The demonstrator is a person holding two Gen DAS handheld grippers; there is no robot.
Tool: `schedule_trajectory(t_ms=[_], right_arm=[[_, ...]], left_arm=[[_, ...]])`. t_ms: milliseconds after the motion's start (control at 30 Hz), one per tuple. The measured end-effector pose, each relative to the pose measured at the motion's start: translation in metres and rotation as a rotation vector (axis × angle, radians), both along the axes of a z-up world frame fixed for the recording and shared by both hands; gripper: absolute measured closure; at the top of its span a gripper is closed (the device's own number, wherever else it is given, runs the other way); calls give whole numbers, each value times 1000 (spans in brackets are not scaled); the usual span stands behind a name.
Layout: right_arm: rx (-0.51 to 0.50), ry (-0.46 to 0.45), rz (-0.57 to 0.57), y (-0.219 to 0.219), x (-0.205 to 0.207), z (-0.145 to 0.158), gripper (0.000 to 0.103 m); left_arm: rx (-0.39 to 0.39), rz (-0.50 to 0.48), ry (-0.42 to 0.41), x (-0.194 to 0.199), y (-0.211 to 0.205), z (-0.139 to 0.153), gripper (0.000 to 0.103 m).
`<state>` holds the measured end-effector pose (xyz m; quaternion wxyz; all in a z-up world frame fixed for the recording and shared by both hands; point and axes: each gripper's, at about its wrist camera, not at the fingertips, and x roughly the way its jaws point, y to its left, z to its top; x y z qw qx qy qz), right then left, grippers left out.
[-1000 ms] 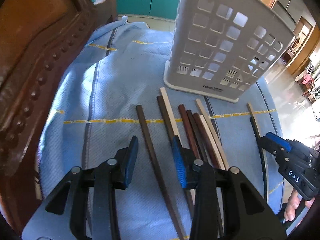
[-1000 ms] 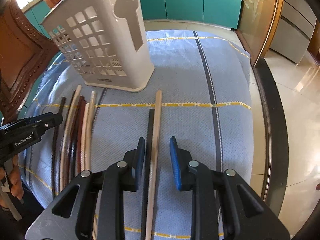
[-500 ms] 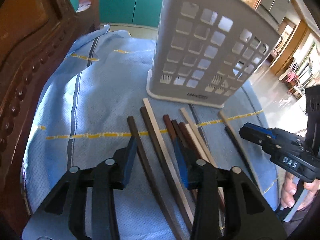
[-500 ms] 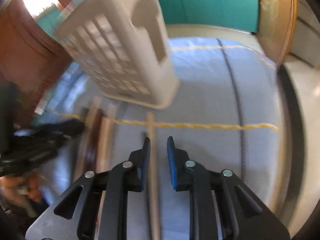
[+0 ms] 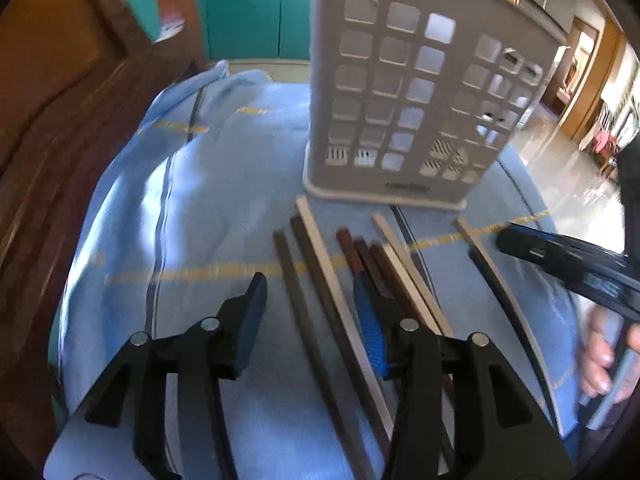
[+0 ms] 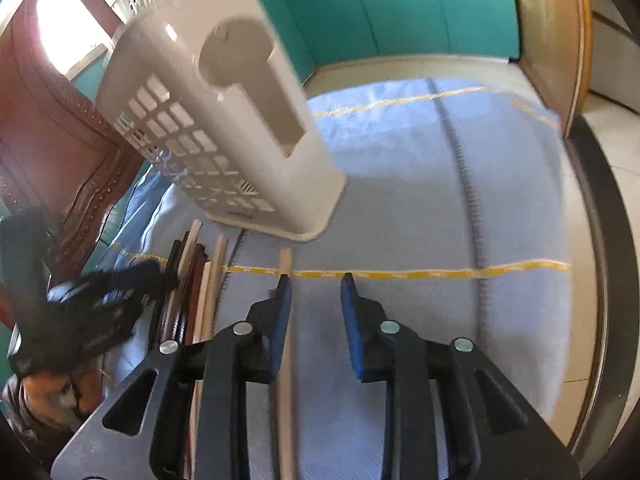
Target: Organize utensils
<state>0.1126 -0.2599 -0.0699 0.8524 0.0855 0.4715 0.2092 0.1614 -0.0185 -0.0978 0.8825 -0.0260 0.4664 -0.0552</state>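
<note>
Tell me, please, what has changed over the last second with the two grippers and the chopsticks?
The left gripper has just been opening and now straddles three chopsticks instead of one dark one. The right gripper narrowed, then reopened; the pale chopstick sits by its left finger, ungripped. The chopsticks, white utensil holder and blue cloth stayed put.

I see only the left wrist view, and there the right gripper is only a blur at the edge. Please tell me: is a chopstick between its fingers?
Observer: Yes. A light chopstick lies on the cloth between the fingers of the right gripper, close by one pad. The jaws have just been opening and do not clamp it.
Operator: Thank you. Has the holder any opening on the side that I cannot see?
Observer: Yes. The white holder has a large keyhole-shaped cutout in the wall that faces the right wrist camera.
</note>
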Motion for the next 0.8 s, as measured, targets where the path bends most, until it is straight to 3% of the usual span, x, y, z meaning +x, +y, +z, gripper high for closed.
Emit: schedule_trajectory(t_ms=[167,200,267,467,533,567,633,800], right_arm=[[-92,-5,-26,28,9,3,75],[-121,-11,-40,31,9,3,86],[-123,13,-75,27,9,3,96],[-79,40,-222,-9,1,22,96],[-61,41,-198,-15,-7,30,94],[-52,44,-175,-15,-10,31,91],[-26,52,-142,-13,-17,29,89],[-97,117,-153,-15,4,8,86]], left_arm=[[-27,8,-27,-39,12,14,51],[-29,7,-34,-43,12,16,51],[-11,1,-49,-49,13,19,51],[52,18,-62,-34,26,29,51],[79,25,-31,-18,27,32,53],[74,30,-15,-10,27,30,59],[32,49,37,8,27,24,59],[17,57,41,16,22,11,59]])
